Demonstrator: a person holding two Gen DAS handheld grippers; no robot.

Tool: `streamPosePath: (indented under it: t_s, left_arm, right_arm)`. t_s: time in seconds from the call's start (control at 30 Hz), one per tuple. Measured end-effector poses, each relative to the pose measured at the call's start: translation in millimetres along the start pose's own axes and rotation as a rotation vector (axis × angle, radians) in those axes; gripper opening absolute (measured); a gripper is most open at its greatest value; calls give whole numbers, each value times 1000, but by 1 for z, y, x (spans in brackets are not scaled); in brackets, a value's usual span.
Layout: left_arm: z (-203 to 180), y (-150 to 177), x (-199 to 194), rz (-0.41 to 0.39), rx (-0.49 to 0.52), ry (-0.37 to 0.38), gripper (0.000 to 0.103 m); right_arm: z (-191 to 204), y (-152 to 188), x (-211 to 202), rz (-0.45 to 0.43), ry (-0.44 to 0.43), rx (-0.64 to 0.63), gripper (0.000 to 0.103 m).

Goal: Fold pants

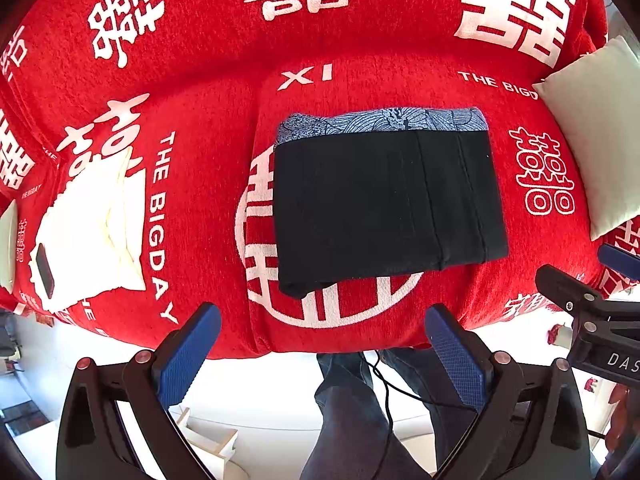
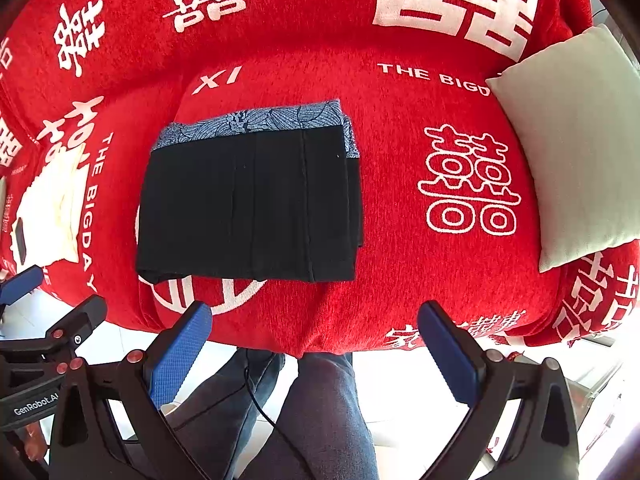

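The black pants lie folded in a flat rectangle on the red sofa seat, with a blue patterned waistband showing along the far edge. They also show in the right wrist view. My left gripper is open and empty, held back off the sofa's front edge, apart from the pants. My right gripper is open and empty too, also back from the front edge. The right gripper shows at the right of the left wrist view.
A white folded cloth with a dark phone on it lies on the seat to the left. A pale cushion leans at the right end. The person's legs and a cable stand on the white floor below.
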State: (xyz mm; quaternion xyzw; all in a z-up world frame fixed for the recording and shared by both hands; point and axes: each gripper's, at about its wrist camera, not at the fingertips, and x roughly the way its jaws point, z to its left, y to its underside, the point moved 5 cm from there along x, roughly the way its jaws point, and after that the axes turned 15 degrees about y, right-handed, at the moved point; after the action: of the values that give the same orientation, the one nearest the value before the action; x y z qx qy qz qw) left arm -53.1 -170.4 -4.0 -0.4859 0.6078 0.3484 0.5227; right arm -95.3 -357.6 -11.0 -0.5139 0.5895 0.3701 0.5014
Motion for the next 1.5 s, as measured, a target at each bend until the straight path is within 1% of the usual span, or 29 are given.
streamPosePath:
  t_s: [0.33,1.1,1.43,1.5]
  left_arm:
    - [-1,-2,-2,-9,7,1,102]
    - [-3,-3,4,1,16,19,102]
    - [-2,-3,8,-2,-7,32,102]
    - [-1,-4,8,-15,-13,47,102]
  right_arm:
    - [2,-3,0,-5,2,-4,103]
    - [6,-5,0,-10,4,-16,103]
    - [5,-9,1,-13,12,-22,103]
    - [5,-8,1,-10,12,-24,103]
